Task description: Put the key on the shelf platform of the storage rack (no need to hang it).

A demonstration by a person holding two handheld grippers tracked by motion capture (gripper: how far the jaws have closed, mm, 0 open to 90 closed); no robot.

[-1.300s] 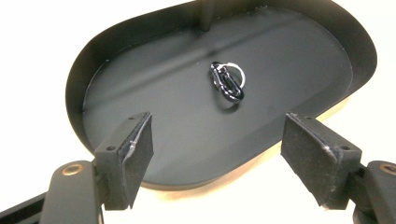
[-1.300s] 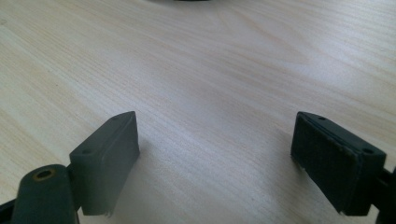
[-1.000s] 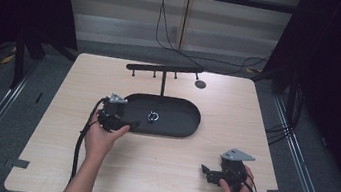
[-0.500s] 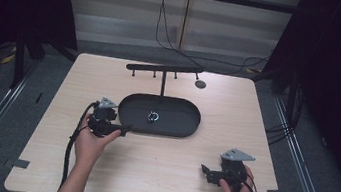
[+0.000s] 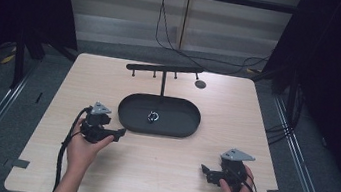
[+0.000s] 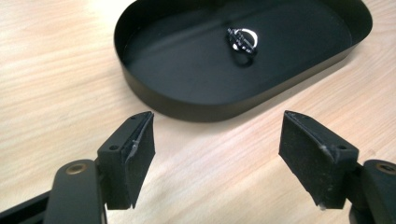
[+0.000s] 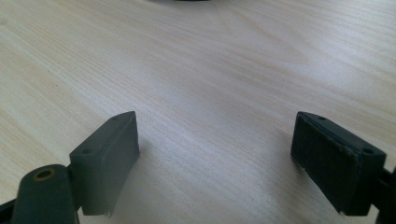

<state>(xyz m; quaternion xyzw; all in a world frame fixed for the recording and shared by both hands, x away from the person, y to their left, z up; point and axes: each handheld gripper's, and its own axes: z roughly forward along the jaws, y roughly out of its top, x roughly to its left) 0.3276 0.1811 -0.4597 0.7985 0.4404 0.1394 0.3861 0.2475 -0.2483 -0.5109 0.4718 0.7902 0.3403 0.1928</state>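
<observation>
the left gripper (image 5: 120, 132) has moved back from over the left end of the black tray (image 5: 127, 120), toward the near side of the table (image 5: 156, 180). now it sits just beside the tray's left end, its jaws wide apart.

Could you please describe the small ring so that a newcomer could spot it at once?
Find the black oval tray at the middle of the wooden table. The ring lies near its centre, the tray's one shiny silver item.
</observation>
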